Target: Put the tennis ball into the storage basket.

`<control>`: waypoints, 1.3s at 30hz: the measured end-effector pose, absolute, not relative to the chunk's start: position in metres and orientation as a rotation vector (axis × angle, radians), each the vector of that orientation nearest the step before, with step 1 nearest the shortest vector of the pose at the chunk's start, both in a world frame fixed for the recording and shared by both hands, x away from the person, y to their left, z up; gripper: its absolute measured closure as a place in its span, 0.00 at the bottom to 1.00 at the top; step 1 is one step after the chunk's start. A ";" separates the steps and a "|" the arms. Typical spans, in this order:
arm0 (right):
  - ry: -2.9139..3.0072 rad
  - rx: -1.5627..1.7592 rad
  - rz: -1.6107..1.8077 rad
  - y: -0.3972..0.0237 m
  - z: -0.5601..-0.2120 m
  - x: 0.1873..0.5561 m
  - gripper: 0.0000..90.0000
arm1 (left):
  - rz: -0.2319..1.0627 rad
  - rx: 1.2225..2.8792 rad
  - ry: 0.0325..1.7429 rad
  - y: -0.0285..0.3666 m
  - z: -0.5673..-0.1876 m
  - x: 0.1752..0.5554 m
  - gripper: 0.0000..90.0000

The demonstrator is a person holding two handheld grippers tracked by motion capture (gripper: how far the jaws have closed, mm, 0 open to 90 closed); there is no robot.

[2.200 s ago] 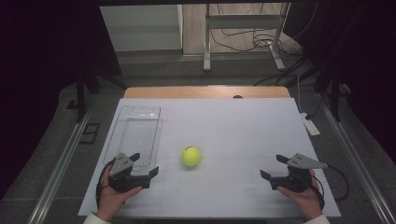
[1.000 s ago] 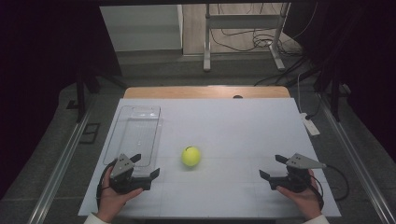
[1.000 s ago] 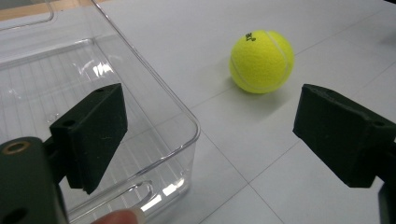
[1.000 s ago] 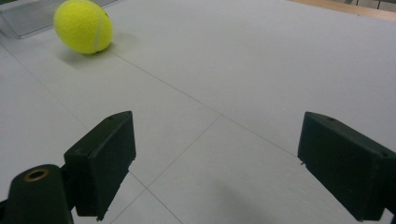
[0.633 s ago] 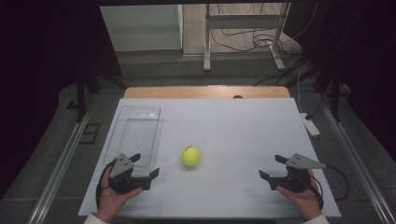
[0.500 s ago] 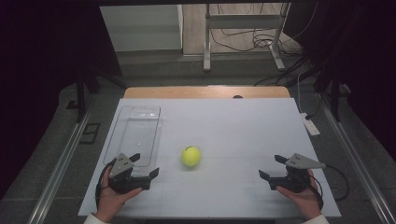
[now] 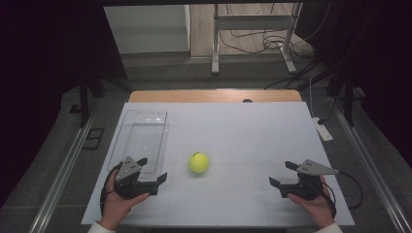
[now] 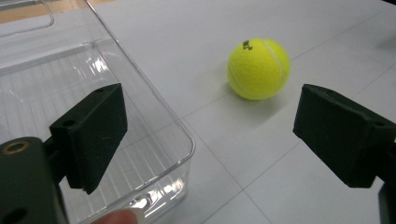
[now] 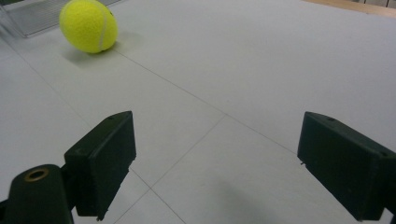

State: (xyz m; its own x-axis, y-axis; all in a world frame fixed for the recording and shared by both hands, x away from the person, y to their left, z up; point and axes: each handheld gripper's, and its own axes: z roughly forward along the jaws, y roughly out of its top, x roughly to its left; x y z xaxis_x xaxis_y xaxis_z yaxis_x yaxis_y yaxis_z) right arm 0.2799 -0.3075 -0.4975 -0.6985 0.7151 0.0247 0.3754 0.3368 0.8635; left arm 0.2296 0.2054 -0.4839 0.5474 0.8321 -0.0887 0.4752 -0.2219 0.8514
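A yellow tennis ball (image 7: 198, 162) lies on the white table (image 7: 243, 131), near its middle front. A clear plastic tray (image 7: 141, 138) stands empty to the ball's left. My left gripper (image 7: 151, 169) rests at the tray's near end, open, with nothing between its jaws. In the left gripper view the tennis ball (image 8: 258, 68) sits ahead and right of the tray's corner (image 8: 184, 135). My right gripper (image 7: 283, 174) is held low at the front right, open and empty. In the right gripper view the ball (image 9: 88, 25) is far off at the upper left.
A white power strip (image 7: 322, 129) lies at the table's right edge. Beyond the far wooden edge (image 7: 214, 95) stand a metal frame (image 7: 252, 39) and floor cables. Metal rails run along both sides of the table.
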 end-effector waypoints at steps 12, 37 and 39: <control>2.252 0.972 1.285 -0.306 -0.498 0.280 0.13 | 0.484 1.882 1.053 0.204 -0.468 0.230 0.12; 2.251 0.974 1.280 -0.306 -0.499 0.280 0.13 | 0.469 1.920 1.020 0.192 -0.452 0.240 0.12; 2.252 0.973 1.278 -0.306 -0.499 0.280 0.13 | 0.462 1.925 1.017 0.191 -0.451 0.241 0.12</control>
State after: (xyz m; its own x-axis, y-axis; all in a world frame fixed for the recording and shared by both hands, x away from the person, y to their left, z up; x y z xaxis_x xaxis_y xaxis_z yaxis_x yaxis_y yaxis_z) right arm 0.2803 -0.3062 -0.4988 -0.6917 0.7221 0.0151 0.3833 0.3493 0.8551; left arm 0.2408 0.1909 -0.4508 0.5945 0.8007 -0.0741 0.4716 -0.2725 0.8387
